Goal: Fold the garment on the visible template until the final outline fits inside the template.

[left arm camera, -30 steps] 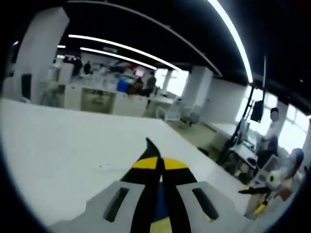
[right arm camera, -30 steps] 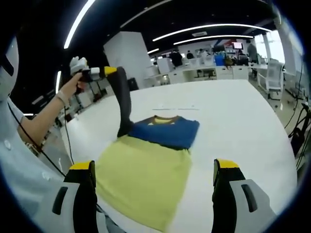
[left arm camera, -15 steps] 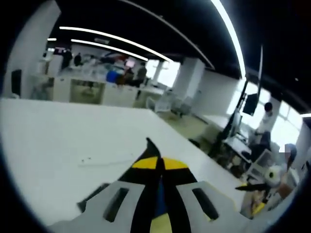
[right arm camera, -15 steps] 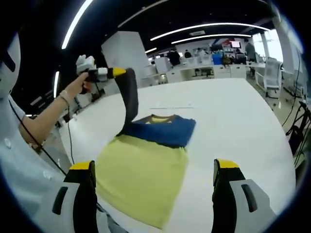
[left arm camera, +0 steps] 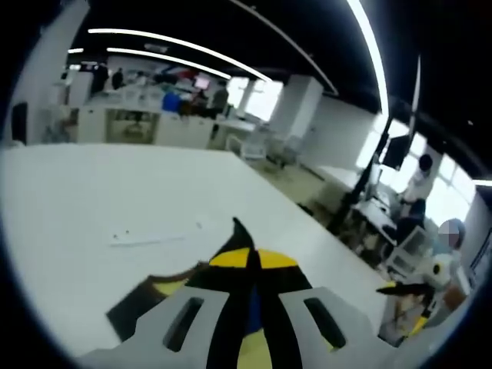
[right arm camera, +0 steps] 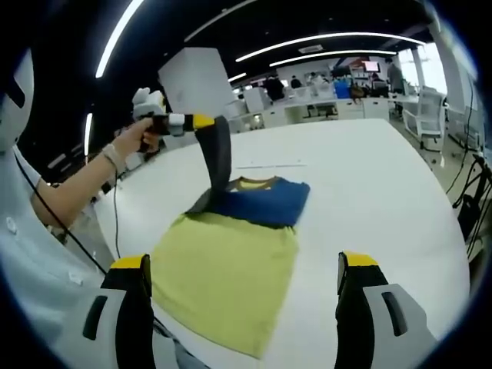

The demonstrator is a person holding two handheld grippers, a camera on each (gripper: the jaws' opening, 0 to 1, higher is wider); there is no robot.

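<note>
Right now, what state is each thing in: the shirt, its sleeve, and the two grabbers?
Shirt: lying flat on the white table, yellow body spread, blue top part not fully folded.
Sleeve: lifted off the table, hanging from the left gripper.
Left gripper: shut on the sleeve.
Right gripper: open, holding nothing.

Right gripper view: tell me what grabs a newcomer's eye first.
The yellow and blue garment lies flat on the white table, mid-frame. The left gripper, held up at upper left, is shut on a dark sleeve lifted off the garment's far left corner. The right gripper frames the bottom edge, jaws wide apart and empty.
</note>
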